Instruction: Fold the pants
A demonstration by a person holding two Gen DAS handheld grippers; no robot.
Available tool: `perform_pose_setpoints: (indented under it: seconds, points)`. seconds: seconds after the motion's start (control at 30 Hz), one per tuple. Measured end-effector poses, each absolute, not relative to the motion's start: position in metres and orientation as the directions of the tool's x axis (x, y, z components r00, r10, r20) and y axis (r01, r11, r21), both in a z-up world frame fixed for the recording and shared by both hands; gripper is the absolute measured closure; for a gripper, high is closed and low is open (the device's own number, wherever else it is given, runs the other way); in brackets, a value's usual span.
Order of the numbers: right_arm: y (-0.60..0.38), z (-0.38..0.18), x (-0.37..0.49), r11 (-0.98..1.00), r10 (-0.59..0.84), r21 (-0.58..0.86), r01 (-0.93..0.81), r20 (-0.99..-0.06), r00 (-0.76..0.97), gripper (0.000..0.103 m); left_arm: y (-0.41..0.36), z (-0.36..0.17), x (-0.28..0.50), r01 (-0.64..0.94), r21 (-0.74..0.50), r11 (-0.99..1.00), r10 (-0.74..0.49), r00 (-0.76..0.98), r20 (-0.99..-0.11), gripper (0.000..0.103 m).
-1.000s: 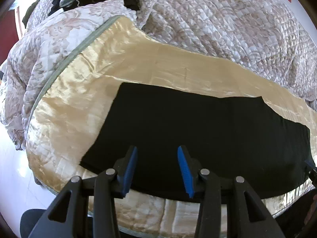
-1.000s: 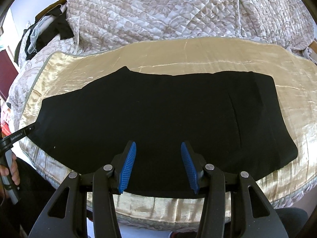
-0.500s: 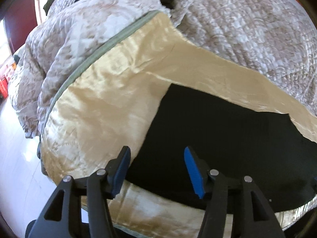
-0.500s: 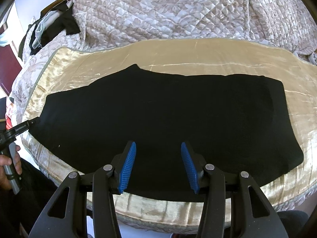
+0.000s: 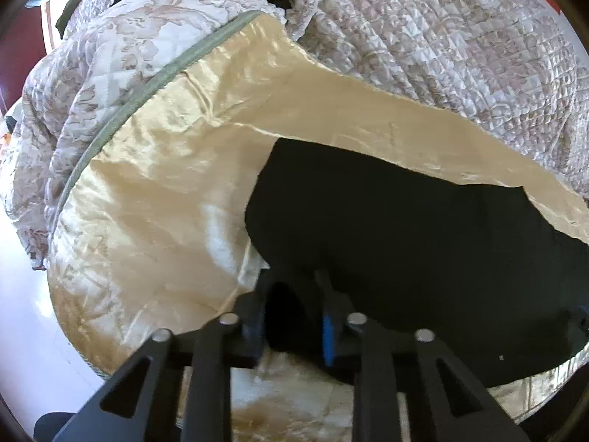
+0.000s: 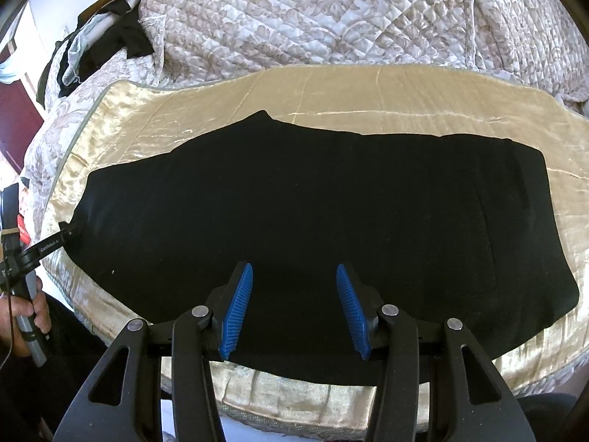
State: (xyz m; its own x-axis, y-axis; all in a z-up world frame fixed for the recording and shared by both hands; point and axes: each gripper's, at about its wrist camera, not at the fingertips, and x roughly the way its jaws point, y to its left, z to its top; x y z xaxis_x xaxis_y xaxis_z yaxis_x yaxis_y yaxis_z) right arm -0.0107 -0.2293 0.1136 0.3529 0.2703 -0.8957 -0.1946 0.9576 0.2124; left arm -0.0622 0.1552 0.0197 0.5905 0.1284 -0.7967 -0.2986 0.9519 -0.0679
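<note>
Black pants (image 6: 313,199) lie flat, folded lengthwise, on a shiny gold sheet (image 6: 368,92) on a bed. They also show in the left wrist view (image 5: 423,228). My left gripper (image 5: 294,316) has closed on the near left corner of the pants; black cloth sits between its fingers. It shows from the side in the right wrist view (image 6: 68,230) at the pants' left end. My right gripper (image 6: 294,305) is open and empty, hovering over the near edge of the pants at their middle.
A quilted floral blanket (image 6: 331,18) is heaped along the back of the bed and round its left end (image 5: 92,84). Dark clothes (image 6: 103,48) lie at the back left. The bed's front edge (image 6: 294,397) drops to a pale floor (image 5: 22,313).
My left gripper has moved to the pants' left corner and closed on it. My right gripper has stayed open, with the view shifted slightly.
</note>
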Motion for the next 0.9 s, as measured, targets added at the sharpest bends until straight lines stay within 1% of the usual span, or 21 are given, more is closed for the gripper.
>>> perform_pose_setpoints:
  seconds: [0.13, 0.33, 0.5, 0.67, 0.8, 0.9]
  points:
    - [-0.23, 0.114, -0.011, 0.957, 0.274, 0.216, -0.193, -0.893, 0.357, 0.055, 0.154, 0.028, -0.062, -0.261, -0.182, 0.948, 0.022, 0.625, -0.78, 0.089]
    - [-0.234, 0.115, -0.012, 0.954, 0.291, 0.237, -0.186, -0.885, 0.365, 0.055, 0.131, 0.055, -0.054, -0.15, -0.327, 0.933, -0.142, 0.681, -0.718, 0.089]
    - [-0.241, 0.119, -0.014, 0.952, 0.299, 0.25, -0.175, -0.876, 0.379, 0.055, 0.091, 0.074, -0.036, -0.029, -0.388, 0.921, -0.262, 0.692, -0.673, 0.089]
    - [-0.255, 0.122, -0.016, 0.954, 0.299, 0.259, -0.153, -0.871, 0.389, 0.055, 0.034, 0.081, -0.014, 0.106, -0.422, 0.9, -0.383, 0.655, -0.651, 0.09]
    - [-0.267, 0.122, -0.018, 0.957, 0.291, 0.261, -0.127, -0.872, 0.395, 0.055, -0.016, 0.069, -0.006, 0.208, -0.457, 0.865, -0.484, 0.587, -0.649, 0.091]
    - [-0.276, 0.121, -0.018, 0.958, 0.285, 0.264, -0.108, -0.874, 0.393, 0.055, -0.049, 0.047, -0.004, 0.252, -0.465, 0.849, -0.525, 0.504, -0.686, 0.092]
